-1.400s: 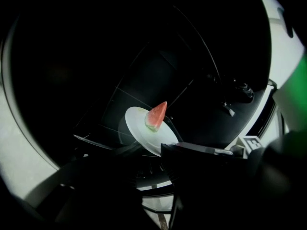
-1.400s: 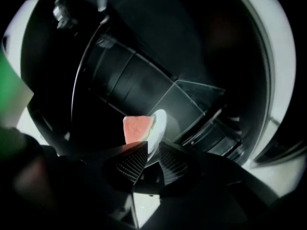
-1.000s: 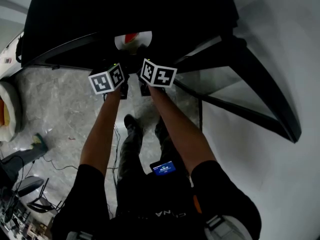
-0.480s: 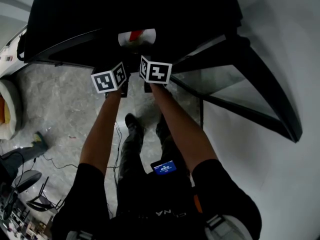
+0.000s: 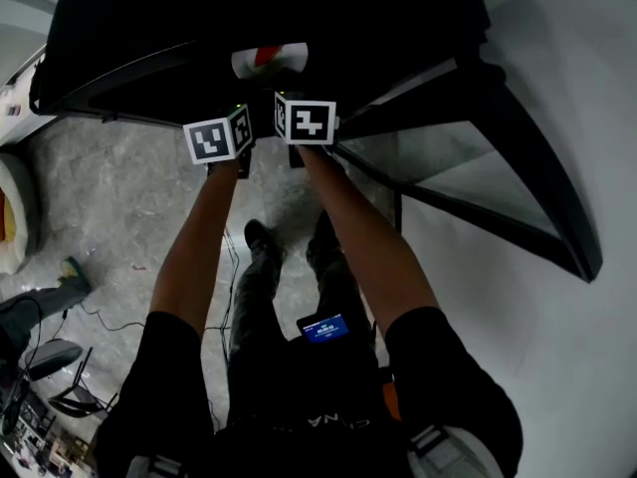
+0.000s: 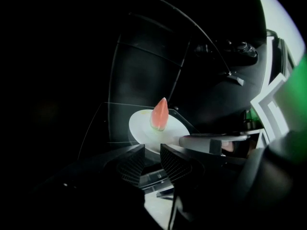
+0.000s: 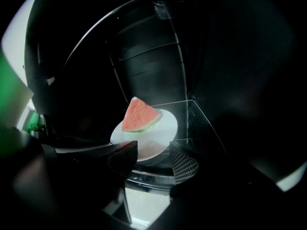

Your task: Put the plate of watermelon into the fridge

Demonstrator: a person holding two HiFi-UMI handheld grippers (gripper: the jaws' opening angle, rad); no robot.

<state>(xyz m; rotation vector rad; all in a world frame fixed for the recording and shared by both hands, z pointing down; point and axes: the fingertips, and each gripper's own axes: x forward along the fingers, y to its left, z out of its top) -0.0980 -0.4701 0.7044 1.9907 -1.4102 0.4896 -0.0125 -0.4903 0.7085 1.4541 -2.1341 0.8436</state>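
A white plate (image 7: pixel 152 134) with a red wedge of watermelon (image 7: pixel 139 115) rests on a glass shelf (image 7: pixel 204 121) inside the dark fridge (image 5: pixel 199 18). In the head view the plate (image 5: pixel 284 60) shows just beyond both marker cubes. My left gripper (image 6: pixel 152 161) is open, with the plate (image 6: pixel 144 128) and the watermelon (image 6: pixel 159 115) a little past its tips. My right gripper (image 7: pixel 152 163) stands wide open. The plate's near rim lies just beyond its fingertips, and nothing is pressed between the pads.
The open fridge door (image 5: pixel 498 187) juts out at the right, beside a white wall (image 5: pixel 587 88). Below are the person's legs, a marbled floor (image 5: pixel 119 197) with cables, and a pale cushion (image 5: pixel 15 217) at the left edge.
Both marker cubes and the plate sit slightly higher in the head view, with the same gap between them. The right cube has turned a little.
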